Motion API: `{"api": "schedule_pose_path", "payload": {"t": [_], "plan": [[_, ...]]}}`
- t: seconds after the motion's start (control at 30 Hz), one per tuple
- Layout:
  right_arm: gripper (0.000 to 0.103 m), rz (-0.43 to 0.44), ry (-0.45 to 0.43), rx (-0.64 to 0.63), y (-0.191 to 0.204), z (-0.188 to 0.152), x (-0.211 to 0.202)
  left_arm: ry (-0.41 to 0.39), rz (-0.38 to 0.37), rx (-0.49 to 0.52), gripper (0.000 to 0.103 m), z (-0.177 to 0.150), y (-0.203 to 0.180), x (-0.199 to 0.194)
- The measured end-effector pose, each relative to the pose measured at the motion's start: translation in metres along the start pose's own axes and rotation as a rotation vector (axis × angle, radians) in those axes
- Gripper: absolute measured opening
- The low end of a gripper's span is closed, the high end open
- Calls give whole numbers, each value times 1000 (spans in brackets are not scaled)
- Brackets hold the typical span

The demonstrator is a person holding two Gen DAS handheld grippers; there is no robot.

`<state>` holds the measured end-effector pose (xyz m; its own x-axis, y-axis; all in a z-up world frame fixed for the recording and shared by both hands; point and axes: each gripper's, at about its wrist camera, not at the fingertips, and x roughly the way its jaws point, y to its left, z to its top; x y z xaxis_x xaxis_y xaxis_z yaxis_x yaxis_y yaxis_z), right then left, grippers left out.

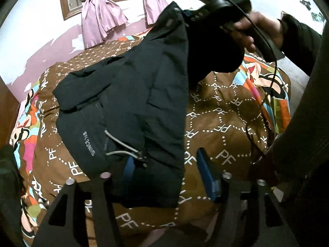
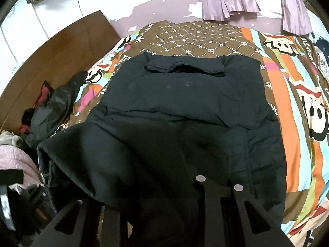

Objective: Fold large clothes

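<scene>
A large dark navy jacket (image 1: pixel 123 94) lies on the bed, its collar (image 2: pixel 183 68) toward the far end. My right gripper (image 1: pixel 186 15), held by a hand (image 1: pixel 257 30), is shut on one edge of the jacket and holds that side up in the air. In the right wrist view the lifted cloth (image 2: pixel 144 154) drapes over the fingers and hides them. My left gripper (image 1: pixel 166 177) stands open low over the jacket's near corner. Its blue pads (image 1: pixel 205 175) are wide apart. The cloth covers part of the left pad, and neither pad presses on it.
The brown patterned bed cover (image 1: pixel 226 123) spreads under the jacket. A wooden headboard (image 2: pixel 51 61) and a heap of other clothes (image 2: pixel 47 111) lie at the left. Pink curtains (image 1: pixel 98 18) hang on the far wall. A black cable (image 1: pixel 267 94) dangles from the right gripper.
</scene>
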<state>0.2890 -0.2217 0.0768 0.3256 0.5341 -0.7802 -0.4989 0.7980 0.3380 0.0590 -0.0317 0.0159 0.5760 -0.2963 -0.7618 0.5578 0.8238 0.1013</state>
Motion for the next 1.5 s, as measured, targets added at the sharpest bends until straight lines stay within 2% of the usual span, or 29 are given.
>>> {"api": "schedule_pose_path", "payload": {"t": [0.07,0.2,0.47,0.5,0.53,0.6,0.7,0.87,0.97,1.07,1.3,1.5], "plan": [[24,8,0,4,1,2,-1,-6,35,9,63,-2,-8,2],[23,21,-6,7,8,5,-4,36,184,53,63,-6,-21,25],[20,25,-16,-14,12,5,-7,97,382,132,62,-16,-36,62],[20,27,-16,-15,12,4,-7,102,401,143,59,-18,-36,67],[20,32,-17,-16,11,2,-8,102,406,147,49,-19,-35,69],[19,39,-19,-15,8,-3,-10,106,393,140,44,-22,-31,72],[19,48,-28,-9,2,-9,-14,73,387,119,31,-23,-24,65],[20,79,-40,21,-11,-20,-19,-37,399,24,12,-7,-3,32],[24,100,-43,60,-24,-30,-20,-110,414,-18,9,9,15,10],[35,117,-52,79,-30,-43,-19,-143,415,-58,8,33,35,-1],[72,110,-69,36,-22,-77,-18,-176,373,-135,8,110,77,-4],[89,-14,-110,-106,11,-114,-10,-164,341,-138,8,149,81,8]]}}
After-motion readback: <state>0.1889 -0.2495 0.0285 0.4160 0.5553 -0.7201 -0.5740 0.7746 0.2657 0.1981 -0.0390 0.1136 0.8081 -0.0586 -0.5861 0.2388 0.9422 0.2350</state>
